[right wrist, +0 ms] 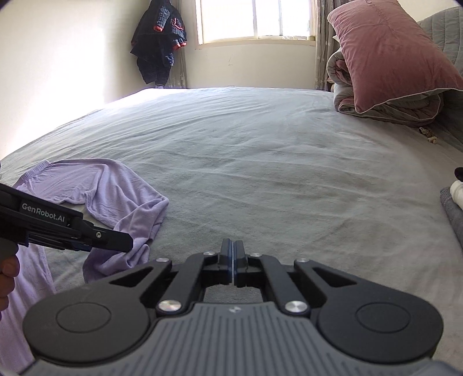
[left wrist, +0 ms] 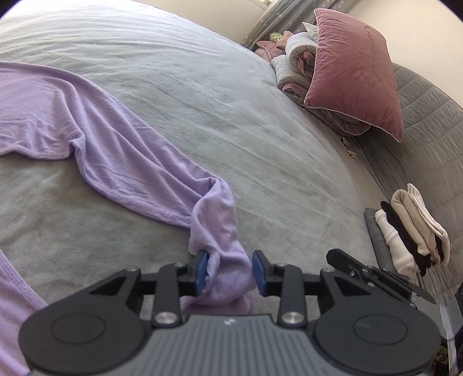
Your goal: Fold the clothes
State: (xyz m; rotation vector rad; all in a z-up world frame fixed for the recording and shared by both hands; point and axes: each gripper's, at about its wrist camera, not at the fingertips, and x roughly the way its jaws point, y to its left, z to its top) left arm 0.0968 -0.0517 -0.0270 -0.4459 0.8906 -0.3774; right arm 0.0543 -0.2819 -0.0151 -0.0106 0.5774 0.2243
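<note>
**Lilac sleeve between parted jaws, right gripper closed on nothing**

While the lilac top [left wrist: 95,127] lies spread over the grey bedsheet [left wrist: 231,115], one long sleeve runs from its body toward the left gripper [left wrist: 231,274], and the bunched cuff sits between the two blue pads [left wrist: 202,273]. The jaws stand parted: the left-hand pad touches the cloth, while the other stands just clear of it, so the cuff is loosely bracketed and not pinched. No earlier picture is given to compare.

From the right wrist view, the right gripper [right wrist: 232,260] hovers over bare sheet with its jaws pressed together and nothing between them. The lilac top [right wrist: 95,188] lies to its left, crumpled (a sleeve folded back over itself), and the left gripper [right wrist: 127,245] reaches in from the left edge with its tip at the cloth; part of a hand [right wrist: 8,274] shows behind it.

Near the right edge of the bed, a stack of folded clothes [left wrist: 411,231] in grey, white, black and beige sits well apart from the top. Farther back, a dusty-pink pillow [right wrist: 390,52] leans on a rolled duvet [right wrist: 385,107]. A dark jacket [right wrist: 159,43] hangs on the far wall beside the window [right wrist: 254,20].
</note>
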